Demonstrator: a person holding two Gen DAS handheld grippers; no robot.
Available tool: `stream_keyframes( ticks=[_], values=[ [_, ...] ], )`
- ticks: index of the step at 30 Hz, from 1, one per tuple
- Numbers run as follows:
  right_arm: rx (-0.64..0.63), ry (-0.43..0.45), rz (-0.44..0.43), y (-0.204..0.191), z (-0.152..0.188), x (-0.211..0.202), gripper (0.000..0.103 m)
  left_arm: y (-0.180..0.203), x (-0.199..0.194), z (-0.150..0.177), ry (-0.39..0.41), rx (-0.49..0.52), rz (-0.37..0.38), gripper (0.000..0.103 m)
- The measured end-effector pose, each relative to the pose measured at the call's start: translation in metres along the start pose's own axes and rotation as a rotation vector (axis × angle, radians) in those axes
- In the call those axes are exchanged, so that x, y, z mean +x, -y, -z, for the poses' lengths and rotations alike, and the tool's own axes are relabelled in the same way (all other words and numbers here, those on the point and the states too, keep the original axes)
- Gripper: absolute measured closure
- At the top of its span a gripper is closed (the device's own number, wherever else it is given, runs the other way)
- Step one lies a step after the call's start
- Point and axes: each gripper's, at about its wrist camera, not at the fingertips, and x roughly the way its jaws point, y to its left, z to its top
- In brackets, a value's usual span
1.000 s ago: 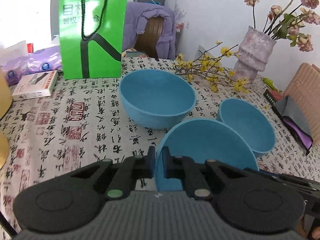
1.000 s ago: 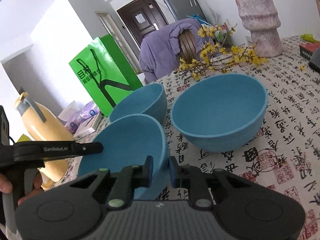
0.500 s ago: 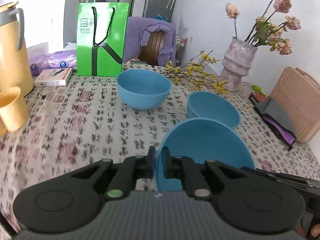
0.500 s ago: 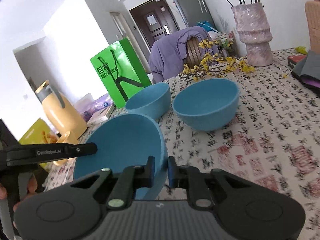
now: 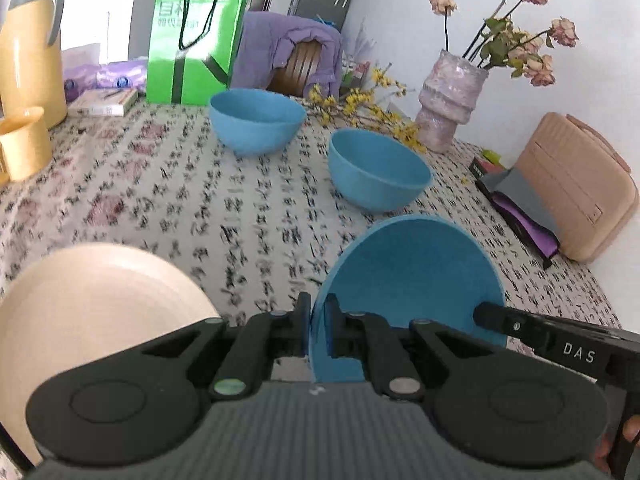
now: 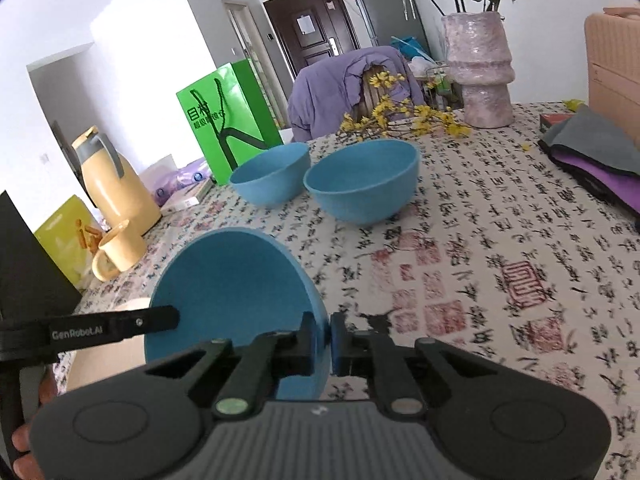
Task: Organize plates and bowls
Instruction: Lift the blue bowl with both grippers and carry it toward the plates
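Note:
Both grippers hold one blue bowl (image 5: 408,272), tilted on its side above the patterned tablecloth. My left gripper (image 5: 316,320) is shut on its left rim. My right gripper (image 6: 321,336) pinches the right rim of the same bowl (image 6: 232,280), its jaws closing tight with the pads pressing both faces. Farther back, two more blue bowls (image 5: 256,124) (image 5: 376,172) stand upright side by side. A cream plate (image 5: 88,300) lies at the near left, just left of the left gripper.
A yellow jug (image 5: 28,48) and yellow cup (image 5: 24,144) stand at the left. A green paper bag (image 5: 192,40) is at the back, a vase (image 5: 452,108) with yellow twigs beside it. A pink case (image 5: 576,188) and dark cloth (image 5: 520,200) lie at the right.
Both grippers have drawn back toward the near side with the blue bowl, so the other two bowls look farther off. The cream plate has come into the left view.

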Motion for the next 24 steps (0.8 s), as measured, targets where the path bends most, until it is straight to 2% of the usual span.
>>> stream_keyframes(
  ticks=[5, 11, 16, 24],
  values=[
    [-0.005, -0.008, 0.021, 0.011, 0.003, -0.012, 0.096, 0.014, 0.002, 0.006, -0.017, -0.008, 0.010, 0.096],
    [0.034, -0.051, 0.034, 0.038, 0.001, -0.029, 0.096, 0.038, 0.001, 0.009, -0.056, 0.015, 0.061, 0.096],
    [0.024, -0.081, 0.084, 0.058, 0.004, -0.038, 0.095, 0.064, 0.013, 0.018, -0.093, 0.024, 0.087, 0.096],
    [0.063, -0.105, 0.113, 0.088, 0.000, -0.042, 0.096, 0.085, 0.034, 0.020, -0.133, 0.013, 0.114, 0.096]
  ],
)
